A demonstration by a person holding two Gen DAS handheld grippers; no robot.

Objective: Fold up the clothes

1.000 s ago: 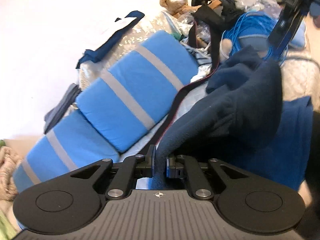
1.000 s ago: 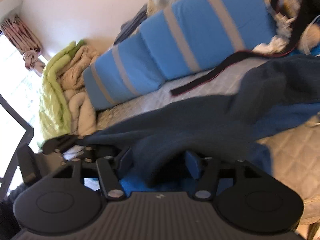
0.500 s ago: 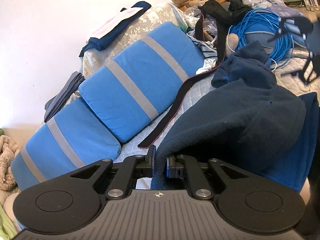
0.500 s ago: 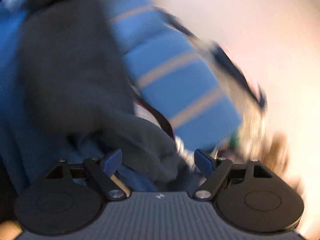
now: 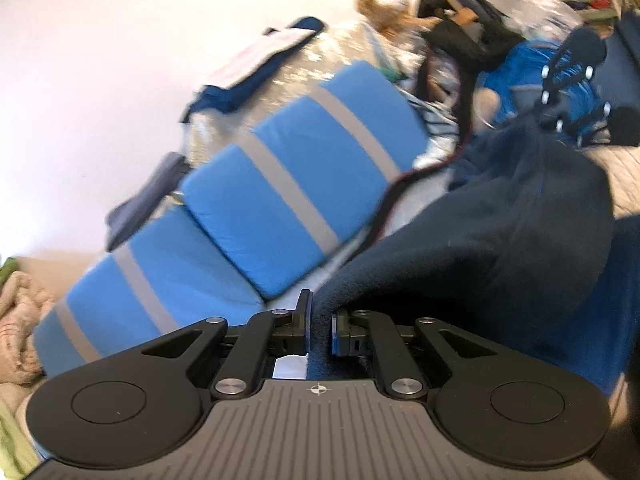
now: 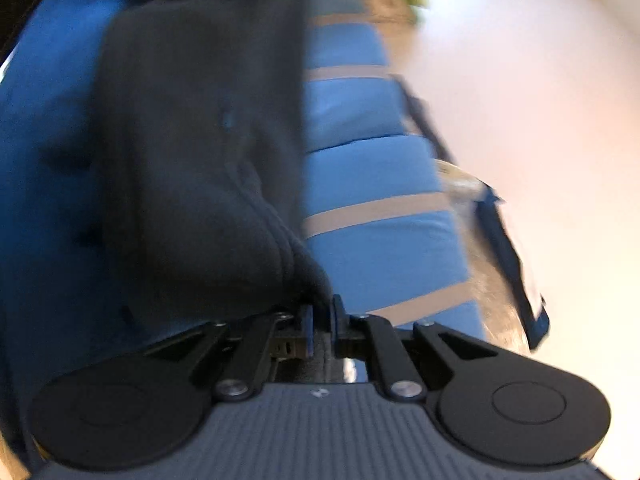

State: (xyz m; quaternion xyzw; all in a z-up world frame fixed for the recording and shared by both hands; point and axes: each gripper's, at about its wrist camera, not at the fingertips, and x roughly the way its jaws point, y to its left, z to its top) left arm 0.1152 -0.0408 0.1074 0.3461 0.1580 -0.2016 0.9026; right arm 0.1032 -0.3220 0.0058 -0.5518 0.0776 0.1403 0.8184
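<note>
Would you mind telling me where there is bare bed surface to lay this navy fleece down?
Bare quilt shows at the right edge, beyond the navy fleece and below the blue cable coil. A narrow strip beside the striped blue cushion holds the dark strap. The far end is crowded.

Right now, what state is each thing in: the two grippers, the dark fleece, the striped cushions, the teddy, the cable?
Left gripper: shut on fleece.
Right gripper: shut on fleece.
Fleece: lifted, draped, unfolded.
Cushions: lying end to end by the wall.
Teddy: sitting behind the cushions, blurred.
Cable: coiled.
</note>
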